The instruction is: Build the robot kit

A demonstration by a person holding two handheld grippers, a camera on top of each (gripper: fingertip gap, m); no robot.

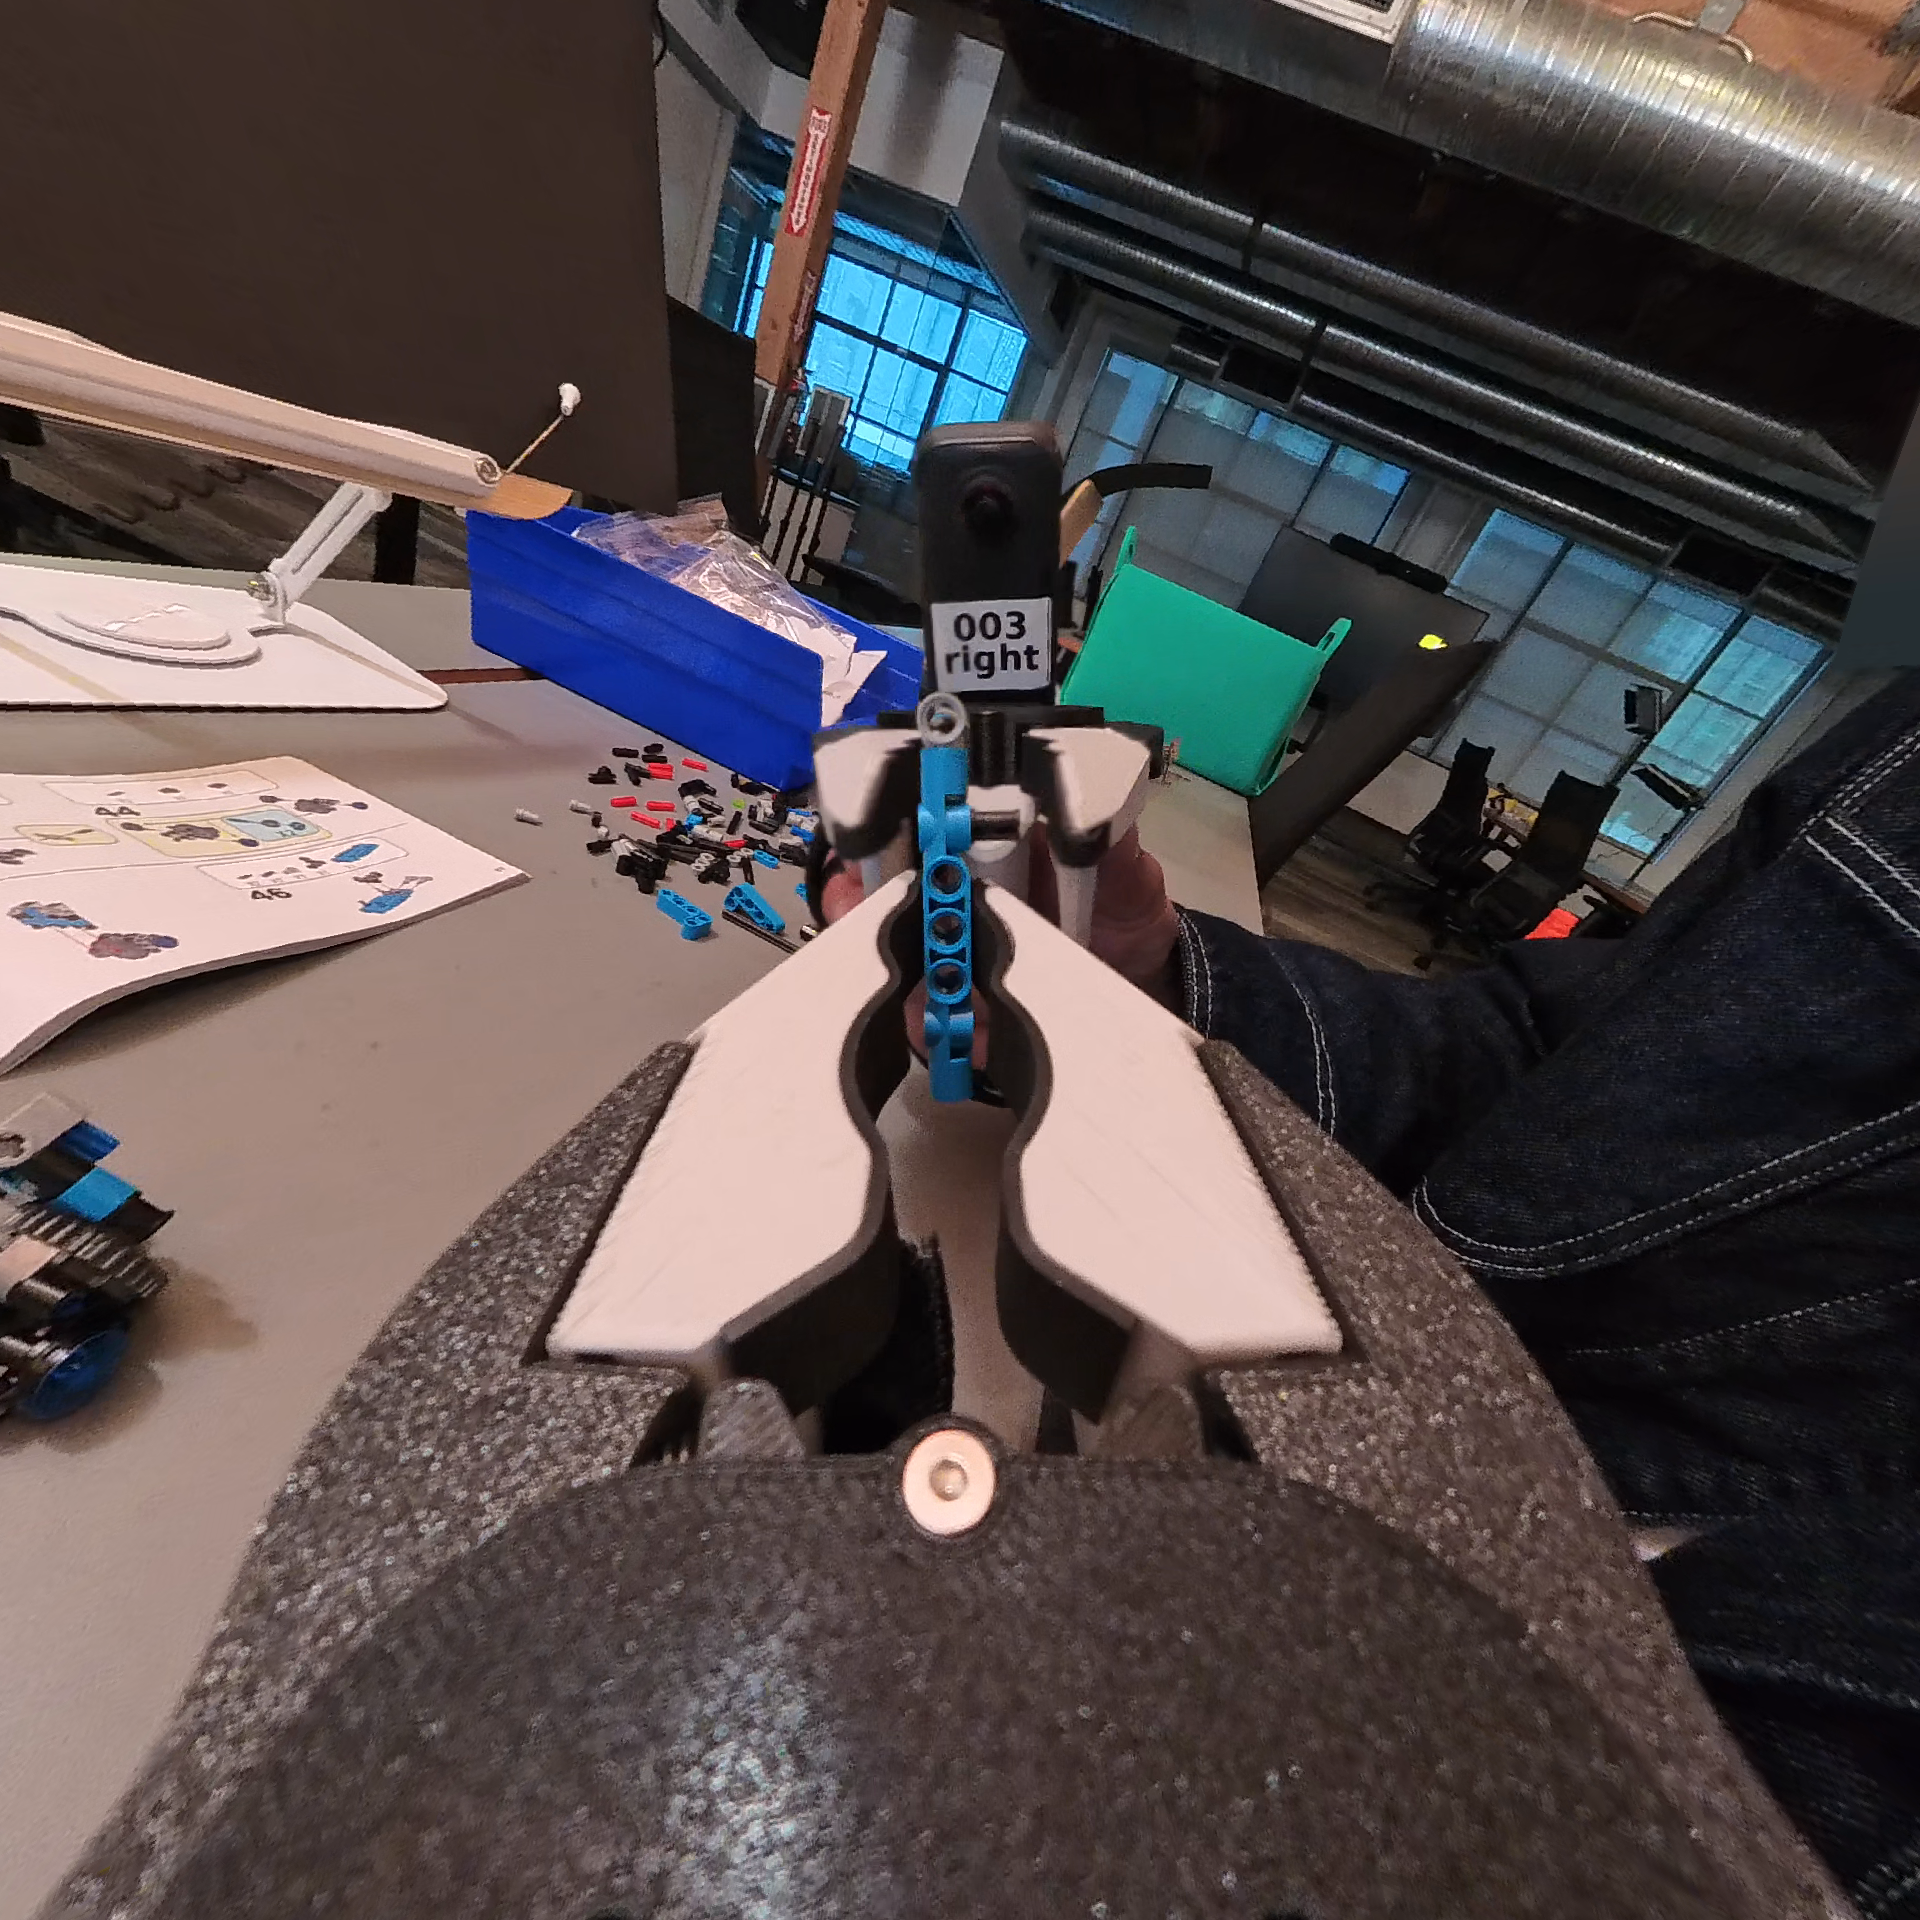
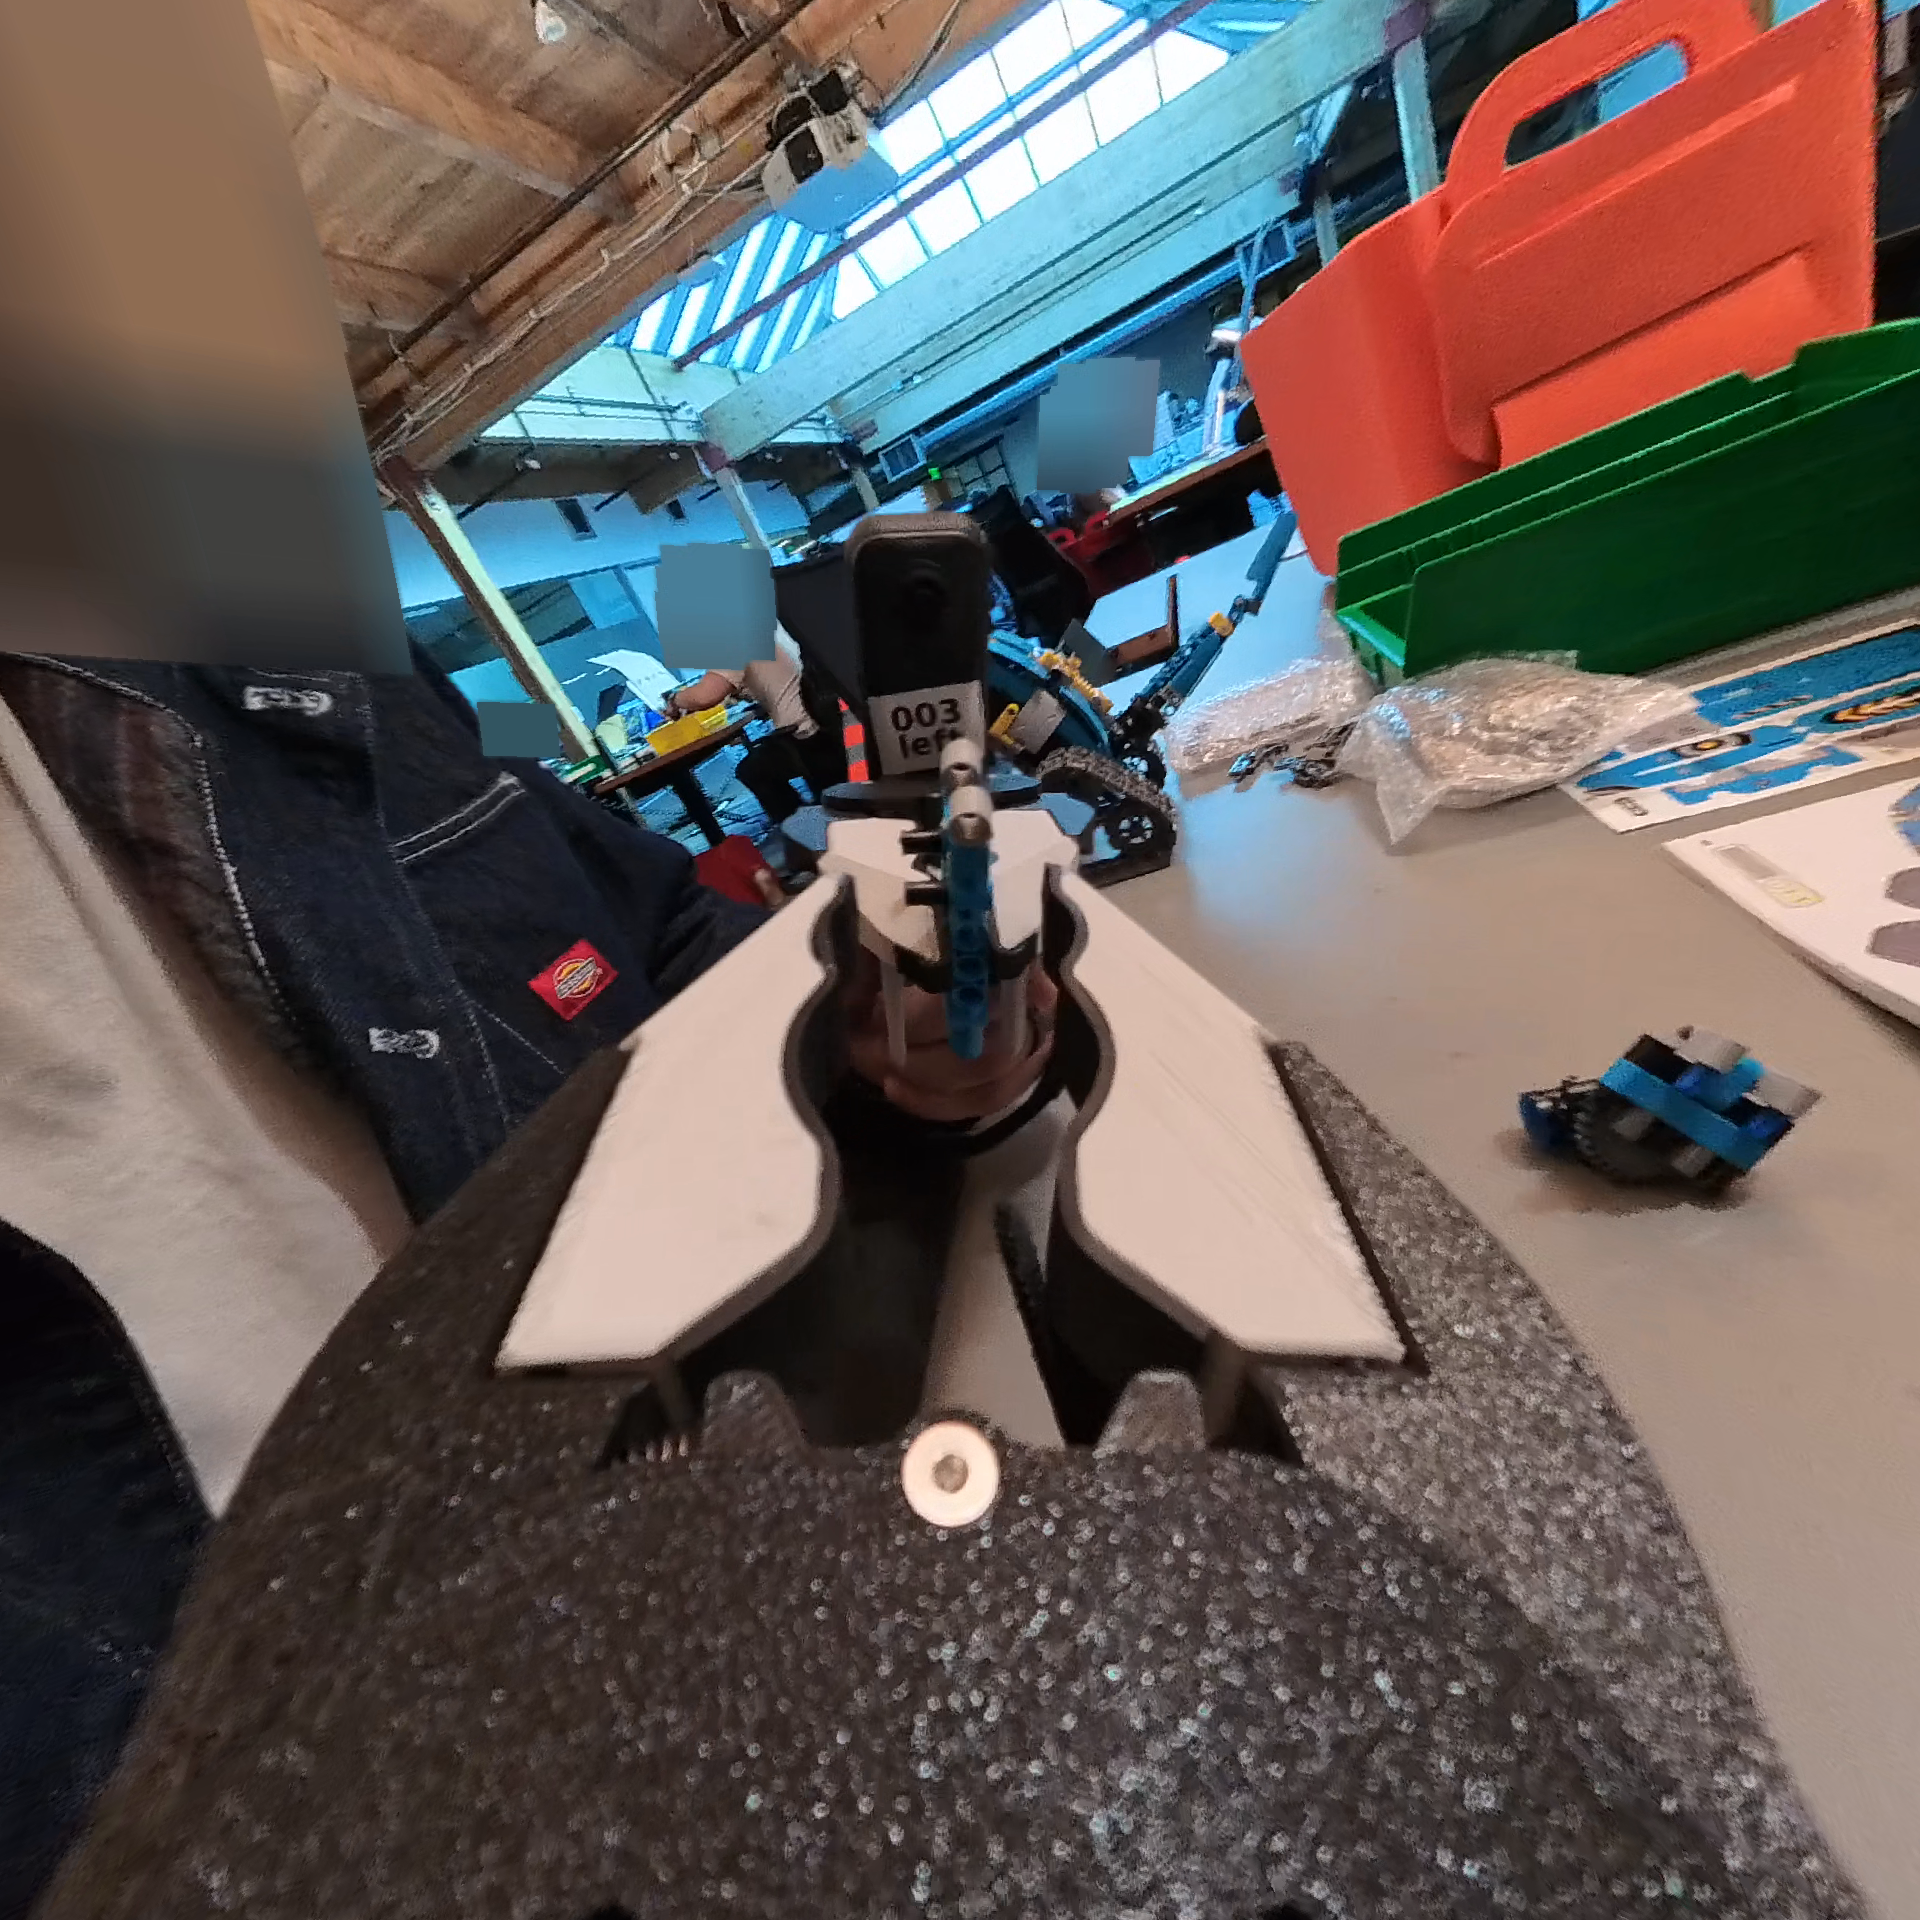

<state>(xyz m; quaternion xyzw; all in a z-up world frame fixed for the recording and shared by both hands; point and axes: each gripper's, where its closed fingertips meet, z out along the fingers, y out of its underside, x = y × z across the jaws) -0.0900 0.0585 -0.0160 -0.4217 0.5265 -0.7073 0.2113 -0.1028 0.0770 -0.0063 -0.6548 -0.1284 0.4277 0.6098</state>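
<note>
A blue holed beam point(image 1: 945, 935) with black pins and a grey connector point(image 1: 940, 717) on its far end stands upright in the air between the two grippers, which face each other. My left gripper point(image 1: 948, 894) is shut on the beam's middle. My right gripper point(image 2: 951, 894) is open, one finger on each side of the same beam point(image 2: 966, 966); I cannot tell whether the pins touch its pads. The right gripper also shows in the left wrist view point(image 1: 971, 800), and the left gripper in the right wrist view point(image 2: 935, 862).
On the grey table point(image 1: 416, 1091) lie a small blue-and-black wheeled model point(image 1: 62, 1268), an open instruction booklet point(image 1: 208, 862), loose small pieces point(image 1: 707, 821) and a blue bin point(image 1: 644, 644). Green point(image 2: 1662, 561) and orange point(image 2: 1558, 260) bins, plastic bags point(image 2: 1475, 727) and a tracked model point(image 2: 1101, 748) stand farther off. The tips of both grippers are at nearly the same place.
</note>
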